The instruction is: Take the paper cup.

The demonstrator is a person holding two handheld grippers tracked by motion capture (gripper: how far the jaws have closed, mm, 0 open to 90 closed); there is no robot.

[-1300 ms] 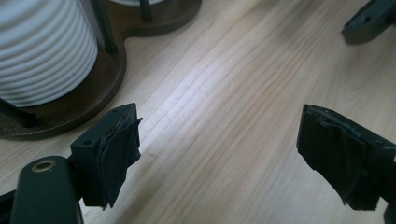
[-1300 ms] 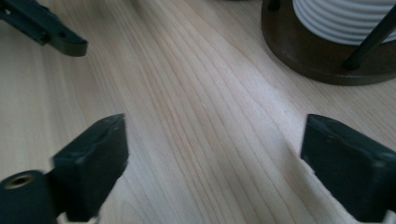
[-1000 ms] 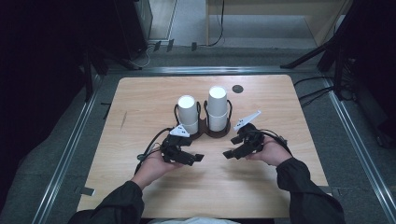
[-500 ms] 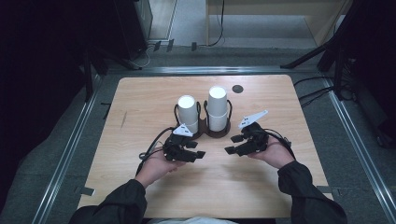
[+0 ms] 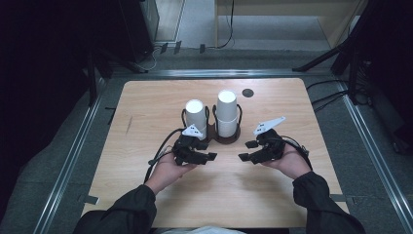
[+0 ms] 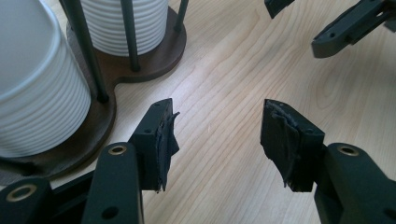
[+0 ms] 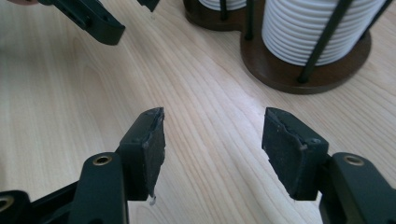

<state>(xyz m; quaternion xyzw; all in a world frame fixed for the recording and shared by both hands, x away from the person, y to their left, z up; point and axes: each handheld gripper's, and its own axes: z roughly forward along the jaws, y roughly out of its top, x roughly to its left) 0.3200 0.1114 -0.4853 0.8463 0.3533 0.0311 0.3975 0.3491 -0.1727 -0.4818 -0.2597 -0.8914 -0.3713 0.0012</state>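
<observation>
Cup stacks point(image 5: 226, 109), two ribbed white columns in a dark wooden holder point(image 5: 228, 137), stand mid-desk beyond both grippers. Left gripper point(image 5: 204, 157) and right gripper point(image 5: 245, 151) hover low over the desk point(image 5: 146, 107), jaws wide, empty. A careless approach could knock the holder's thin rods, tipping the stacks

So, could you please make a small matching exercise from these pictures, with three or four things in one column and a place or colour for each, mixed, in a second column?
Things:
1. taller cup stack
2. shorter cup stack
3. small dark disc
4. cup holder base

Descriptions:
A. brown wood, under both stacks
B. lies alone on the table, near its far edge
C. white, in the holder's right ring
D. white, in the holder's left ring

Pairs: 1-C, 2-D, 3-B, 4-A
</observation>
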